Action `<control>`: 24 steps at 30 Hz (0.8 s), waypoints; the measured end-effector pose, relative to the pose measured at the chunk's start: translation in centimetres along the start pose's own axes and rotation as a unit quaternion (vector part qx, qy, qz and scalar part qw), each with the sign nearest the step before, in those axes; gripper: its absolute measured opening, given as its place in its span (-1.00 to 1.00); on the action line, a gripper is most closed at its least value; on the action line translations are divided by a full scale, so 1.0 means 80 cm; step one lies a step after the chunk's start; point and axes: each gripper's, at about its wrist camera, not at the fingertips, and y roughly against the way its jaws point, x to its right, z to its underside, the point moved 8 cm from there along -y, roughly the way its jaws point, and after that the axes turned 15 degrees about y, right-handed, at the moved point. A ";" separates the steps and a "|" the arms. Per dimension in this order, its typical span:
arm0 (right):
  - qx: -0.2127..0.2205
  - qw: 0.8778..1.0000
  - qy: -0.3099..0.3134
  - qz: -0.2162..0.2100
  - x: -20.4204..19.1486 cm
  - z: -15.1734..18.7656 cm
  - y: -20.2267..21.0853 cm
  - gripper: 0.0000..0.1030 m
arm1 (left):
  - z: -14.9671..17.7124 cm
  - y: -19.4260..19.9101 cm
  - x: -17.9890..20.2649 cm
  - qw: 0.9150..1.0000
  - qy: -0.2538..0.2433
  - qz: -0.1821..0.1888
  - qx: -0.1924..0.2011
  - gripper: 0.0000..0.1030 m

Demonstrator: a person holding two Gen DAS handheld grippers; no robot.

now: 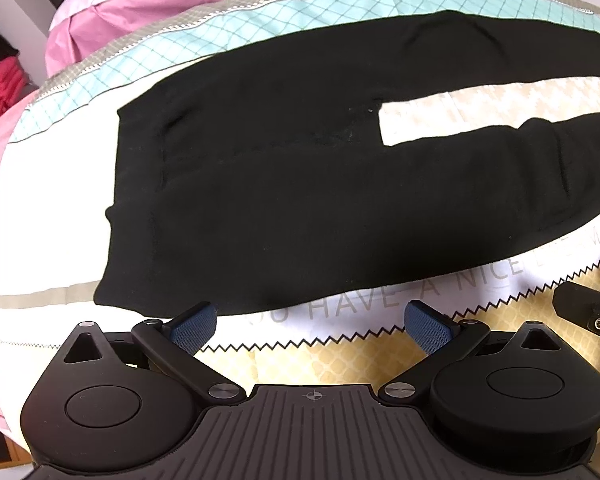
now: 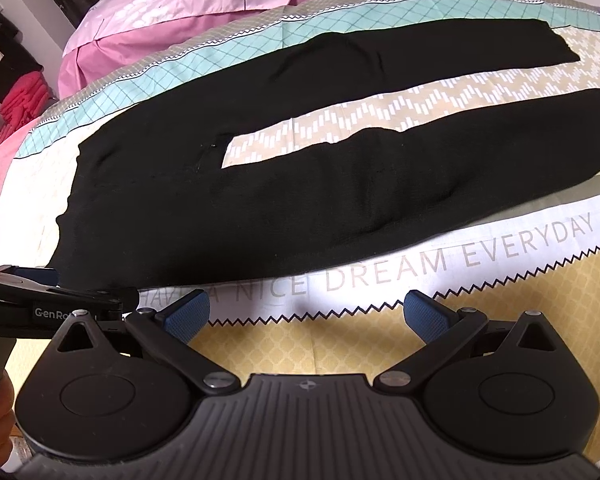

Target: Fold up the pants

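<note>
"NICE DREAM EVERYDAY" on bedsheet [image 2: 440,264], "GenRo" on left tongs [image 2: 56,312]

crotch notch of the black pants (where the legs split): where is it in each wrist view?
Left wrist: the notch sits right of centre, upper half, on the pants.
Right wrist: the notch sits left of centre, upper half.
Shared landmark: the "NICE" lettering on the bedcover, just below the pants' near edge in both views.
</note>
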 end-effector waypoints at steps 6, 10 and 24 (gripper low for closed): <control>-0.004 1.000 0.002 -0.003 -0.002 0.002 -0.002 0.99 | 0.002 -0.003 -0.002 1.000 0.002 -0.002 -0.005 1.00; -0.006 1.000 0.002 -0.003 -0.002 0.002 -0.003 0.99 | 0.004 -0.004 -0.001 1.000 0.002 -0.002 -0.007 1.00; -0.015 1.000 -0.001 -0.006 -0.003 0.006 -0.008 0.99 | 0.004 -0.009 0.001 1.000 0.003 0.002 -0.011 1.00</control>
